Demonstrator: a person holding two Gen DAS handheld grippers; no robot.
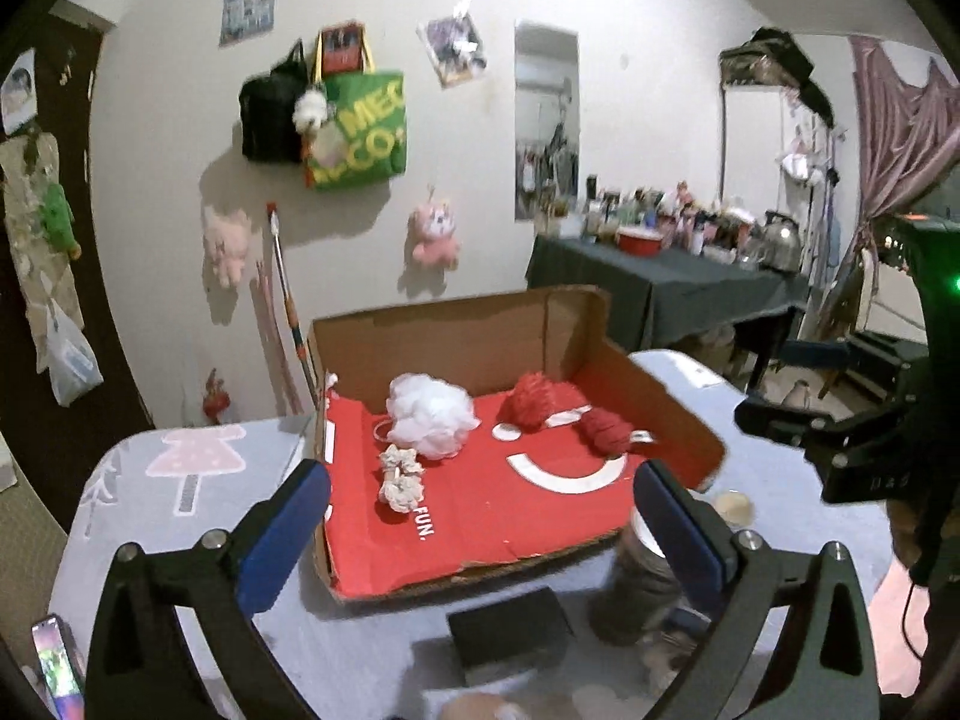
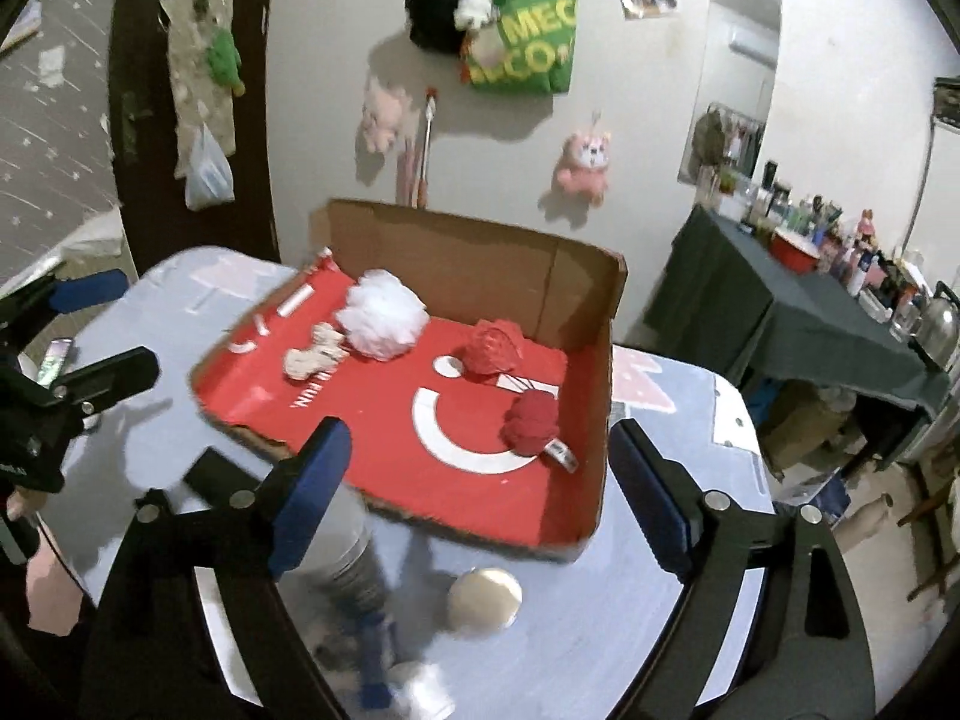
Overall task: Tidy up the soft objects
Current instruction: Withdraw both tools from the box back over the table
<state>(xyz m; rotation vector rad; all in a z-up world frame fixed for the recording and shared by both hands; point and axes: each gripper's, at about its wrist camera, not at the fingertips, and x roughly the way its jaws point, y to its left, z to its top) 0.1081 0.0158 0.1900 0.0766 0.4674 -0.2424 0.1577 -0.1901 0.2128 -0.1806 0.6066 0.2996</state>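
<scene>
An open cardboard box [image 1: 450, 336] with a red printed floor lies on the pale blue table. Inside it are a white mesh pouf [image 1: 429, 414], a cream scrunchie [image 1: 399, 477] and two red yarn bundles [image 1: 534, 399] [image 1: 606, 429]. My left gripper [image 1: 480, 480] hangs open over the box's near edge, nothing between its blue pads [image 1: 282, 534]. The right wrist view shows the same box [image 2: 480, 252], the pouf [image 2: 381, 318], the scrunchie [image 2: 312, 357] and the red bundles [image 2: 495, 348] [image 2: 531, 420]. My right gripper [image 2: 480, 432] is open and empty in front of the box.
In front of the box stand a blurred jar [image 2: 354, 564], a round cream lid [image 2: 485, 600] and a flat black block [image 1: 510, 624]. A phone [image 1: 57, 660] lies at the table's left edge. A cluttered dark-clothed table [image 1: 660, 282] stands at the right; bags and plush toys hang on the wall.
</scene>
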